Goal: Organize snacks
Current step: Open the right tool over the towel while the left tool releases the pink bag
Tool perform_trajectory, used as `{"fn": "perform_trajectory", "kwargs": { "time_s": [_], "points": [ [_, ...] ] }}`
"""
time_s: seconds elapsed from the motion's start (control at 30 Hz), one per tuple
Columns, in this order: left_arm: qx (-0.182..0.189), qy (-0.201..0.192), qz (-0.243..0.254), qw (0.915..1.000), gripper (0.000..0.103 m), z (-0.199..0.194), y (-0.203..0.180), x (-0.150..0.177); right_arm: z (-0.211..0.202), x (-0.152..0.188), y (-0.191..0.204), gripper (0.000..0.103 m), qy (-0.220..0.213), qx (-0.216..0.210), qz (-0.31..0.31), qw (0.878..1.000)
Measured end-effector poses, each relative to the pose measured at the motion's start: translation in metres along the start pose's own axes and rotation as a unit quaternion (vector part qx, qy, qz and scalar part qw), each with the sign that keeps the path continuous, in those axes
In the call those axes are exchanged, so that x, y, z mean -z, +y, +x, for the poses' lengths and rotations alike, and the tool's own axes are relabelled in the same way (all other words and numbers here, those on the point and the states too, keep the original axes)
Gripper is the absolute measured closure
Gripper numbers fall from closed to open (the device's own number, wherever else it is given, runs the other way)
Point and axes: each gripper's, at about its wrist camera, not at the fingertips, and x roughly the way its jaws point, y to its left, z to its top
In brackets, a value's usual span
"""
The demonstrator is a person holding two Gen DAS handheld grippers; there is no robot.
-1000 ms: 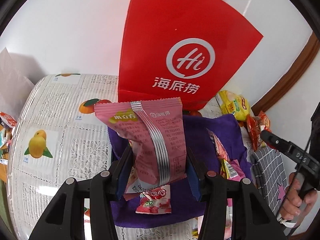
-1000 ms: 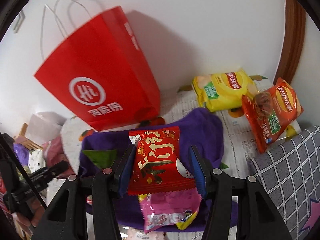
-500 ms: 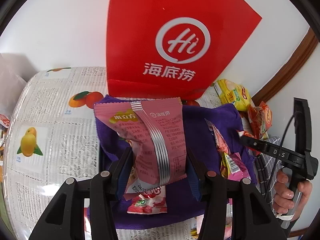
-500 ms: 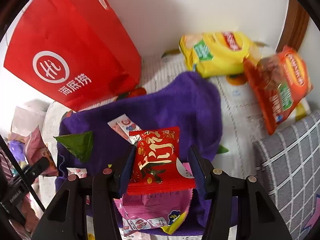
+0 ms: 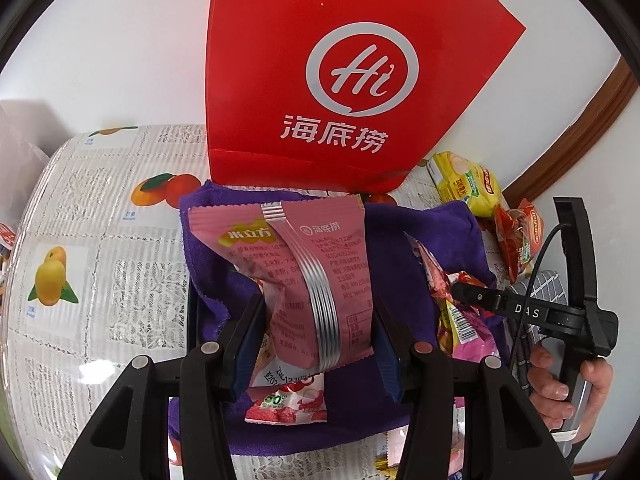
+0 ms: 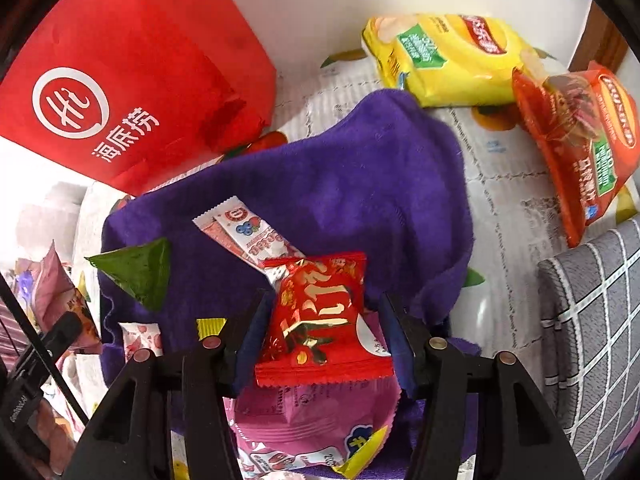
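Note:
My left gripper (image 5: 318, 320) is shut on a pink snack packet (image 5: 308, 276) and holds it above a purple cloth (image 5: 416, 240). My right gripper (image 6: 322, 328) is shut on a red snack packet (image 6: 320, 320) just above the same cloth (image 6: 360, 184). On the cloth lie a green triangular packet (image 6: 138, 272), a white and pink stick packet (image 6: 244, 236) and pink packets (image 6: 308, 424). A red paper bag (image 5: 352, 72) stands behind the cloth; it also shows in the right wrist view (image 6: 120, 80).
A yellow chip bag (image 6: 448, 56) and an orange chip bag (image 6: 580, 144) lie right of the cloth. A grey checked cloth (image 6: 592, 320) lies at the right. The table has a fruit-print cover (image 5: 100, 220). The right gripper's handle and hand (image 5: 568, 376) show in the left wrist view.
The right gripper has tilted down and lowered the red packet towards the cloth. The left gripper holds the pink packet and has moved slightly closer to the red bag.

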Motion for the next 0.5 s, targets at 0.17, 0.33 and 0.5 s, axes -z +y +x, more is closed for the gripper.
{"fn": "perform_trajectory", "kwargs": {
  "time_s": [0.17,0.33,0.5],
  "points": [
    [-0.001,0.007,0.006,1.0,0.055,0.005,-0.005,0.002,-0.02,0.002,0.0,0.035,-0.027,-0.001,-0.003,1.0],
    [-0.003,0.028,0.021,0.9994,0.055,0.017,-0.016,0.007,-0.047,0.006,0.003,0.035,-0.067,-0.007,-0.015,0.998],
    [-0.009,0.045,0.032,0.9984,0.055,0.029,-0.023,0.013,-0.067,0.011,0.007,0.035,-0.109,0.009,-0.026,0.994]
  ]
}}
